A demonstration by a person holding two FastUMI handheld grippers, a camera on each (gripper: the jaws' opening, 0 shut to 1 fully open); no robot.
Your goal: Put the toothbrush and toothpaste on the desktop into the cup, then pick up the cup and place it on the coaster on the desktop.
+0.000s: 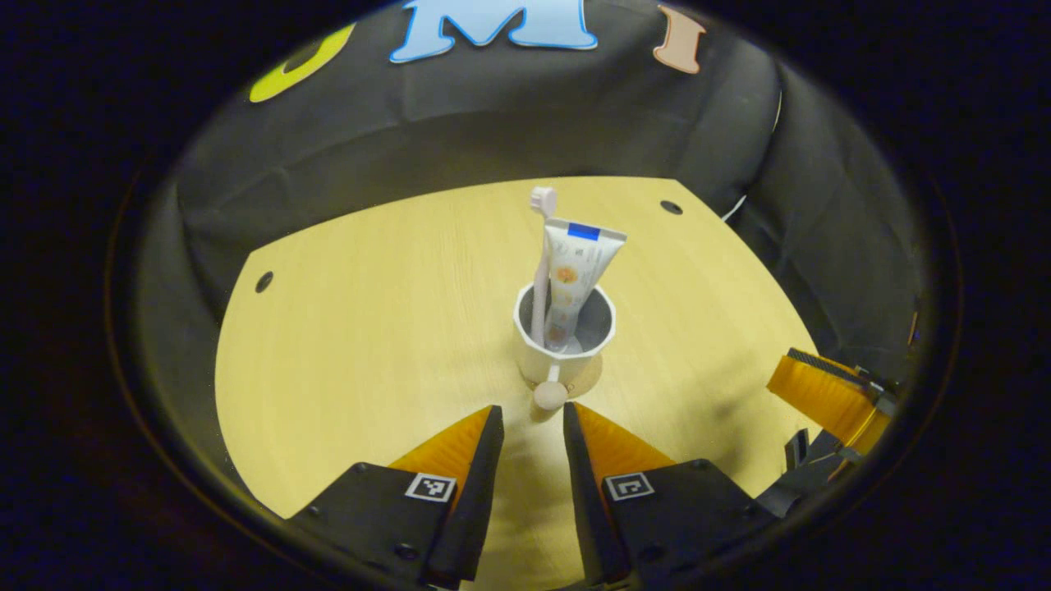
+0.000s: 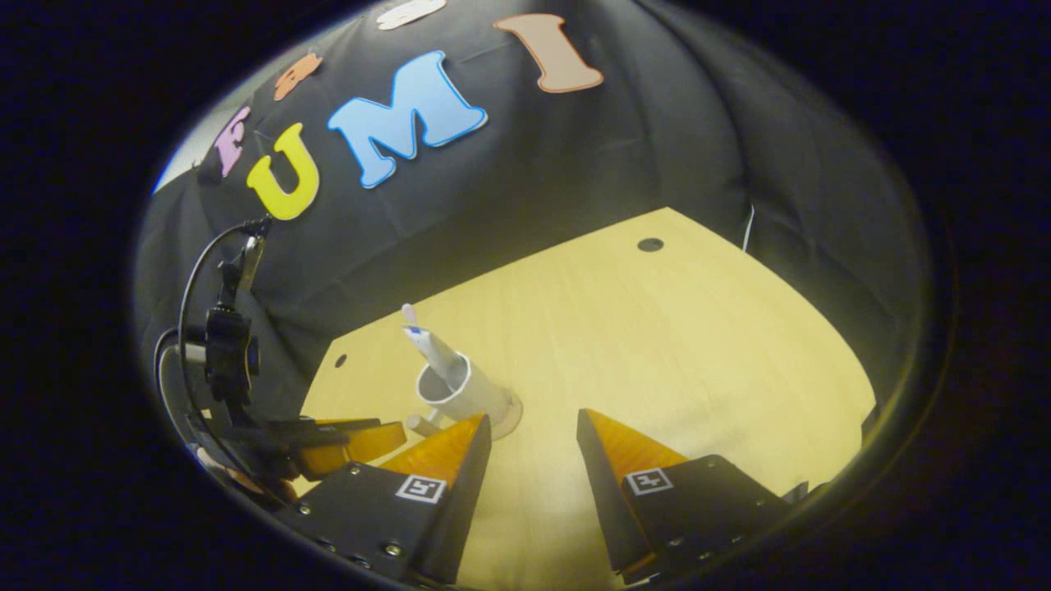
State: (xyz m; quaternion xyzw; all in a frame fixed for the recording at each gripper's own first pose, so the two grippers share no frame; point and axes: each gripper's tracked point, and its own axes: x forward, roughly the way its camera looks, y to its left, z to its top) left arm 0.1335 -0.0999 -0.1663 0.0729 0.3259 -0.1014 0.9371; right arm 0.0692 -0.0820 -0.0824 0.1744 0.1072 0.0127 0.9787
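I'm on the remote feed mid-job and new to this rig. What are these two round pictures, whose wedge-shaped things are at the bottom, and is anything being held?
Each picture comes from a camera riding on a hand-held two-finger tool, looking along its own fingers. In the left gripper view, the left tool stands open, empty, just short of the cup. The cup holds the toothbrush and toothpaste upright and sits on the round coaster on the wooden desktop. The right tool is open and empty too. So nothing is held; the job looks finished.
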